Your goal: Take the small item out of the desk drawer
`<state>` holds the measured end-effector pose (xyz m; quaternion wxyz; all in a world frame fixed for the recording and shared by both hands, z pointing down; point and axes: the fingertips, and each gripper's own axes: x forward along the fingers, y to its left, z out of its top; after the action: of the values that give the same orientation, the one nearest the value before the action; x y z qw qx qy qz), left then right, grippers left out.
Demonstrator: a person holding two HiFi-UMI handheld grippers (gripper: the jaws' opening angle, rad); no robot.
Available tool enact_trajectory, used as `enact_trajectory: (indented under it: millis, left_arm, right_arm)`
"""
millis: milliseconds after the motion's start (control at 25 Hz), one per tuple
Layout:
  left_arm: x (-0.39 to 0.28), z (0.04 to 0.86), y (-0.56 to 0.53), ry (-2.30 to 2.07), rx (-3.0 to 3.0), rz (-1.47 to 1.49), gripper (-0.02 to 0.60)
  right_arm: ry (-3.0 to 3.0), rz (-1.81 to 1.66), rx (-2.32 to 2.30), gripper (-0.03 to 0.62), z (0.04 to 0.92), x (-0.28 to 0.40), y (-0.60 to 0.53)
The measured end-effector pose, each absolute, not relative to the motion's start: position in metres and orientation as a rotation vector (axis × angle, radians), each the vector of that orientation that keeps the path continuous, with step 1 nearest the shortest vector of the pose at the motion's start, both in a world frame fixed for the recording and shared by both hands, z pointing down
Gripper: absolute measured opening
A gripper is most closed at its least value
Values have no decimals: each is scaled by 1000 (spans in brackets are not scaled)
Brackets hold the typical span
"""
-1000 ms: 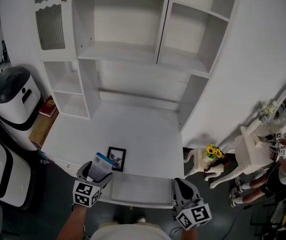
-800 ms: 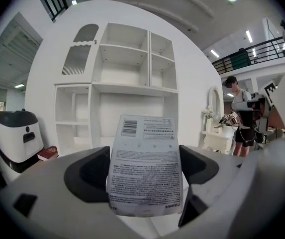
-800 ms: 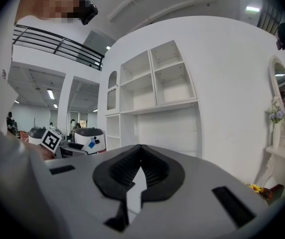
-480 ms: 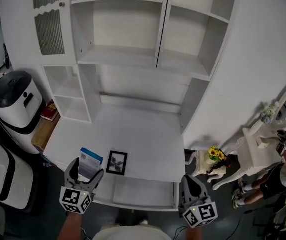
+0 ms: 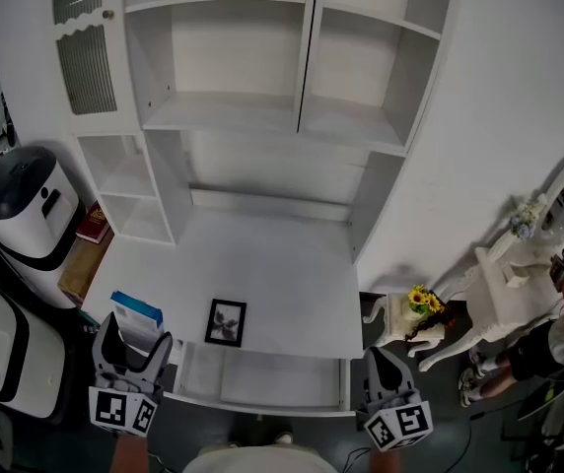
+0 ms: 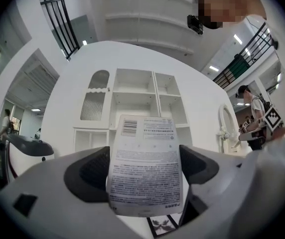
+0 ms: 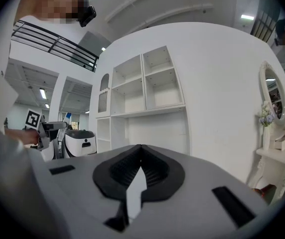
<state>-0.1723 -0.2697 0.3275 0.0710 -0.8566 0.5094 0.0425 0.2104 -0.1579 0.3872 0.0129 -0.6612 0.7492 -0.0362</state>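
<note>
A small white box with a blue end (image 5: 136, 315) stands upright between the jaws of my left gripper (image 5: 132, 341), which is shut on its sides. The pair hangs off the front left corner of the white desk (image 5: 282, 264). In the left gripper view the box's printed face (image 6: 145, 173) fills the gap between the black pads. The desk drawer (image 5: 262, 382) stands pulled out below the desk's front edge, and its inside looks bare. My right gripper (image 5: 381, 361) hovers by the drawer's right end, jaws shut on nothing (image 7: 140, 169).
A black picture frame (image 5: 227, 321) lies flat near the desk's front edge. White rounded machines (image 5: 21, 205) stand at the left, with a red book (image 5: 93, 223) beside them. A small white table with yellow flowers (image 5: 420, 302) stands at the right, a person (image 5: 558, 333) beyond it.
My left gripper has carried the box leftward and back from above the drawer to beyond the desk's left corner. The right gripper has barely moved.
</note>
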Motion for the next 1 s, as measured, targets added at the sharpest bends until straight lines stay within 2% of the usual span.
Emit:
enact_trajectory:
  millis: [520, 1000]
  left_arm:
    - [-206, 309, -233, 1654, -2499, 233, 443]
    - [-213, 313, -227, 1642, -2546, 280, 443]
  right_arm:
    - [2246, -115, -2161, 11, 386, 237, -134]
    - [2278, -116, -2165, 11, 386, 214, -131]
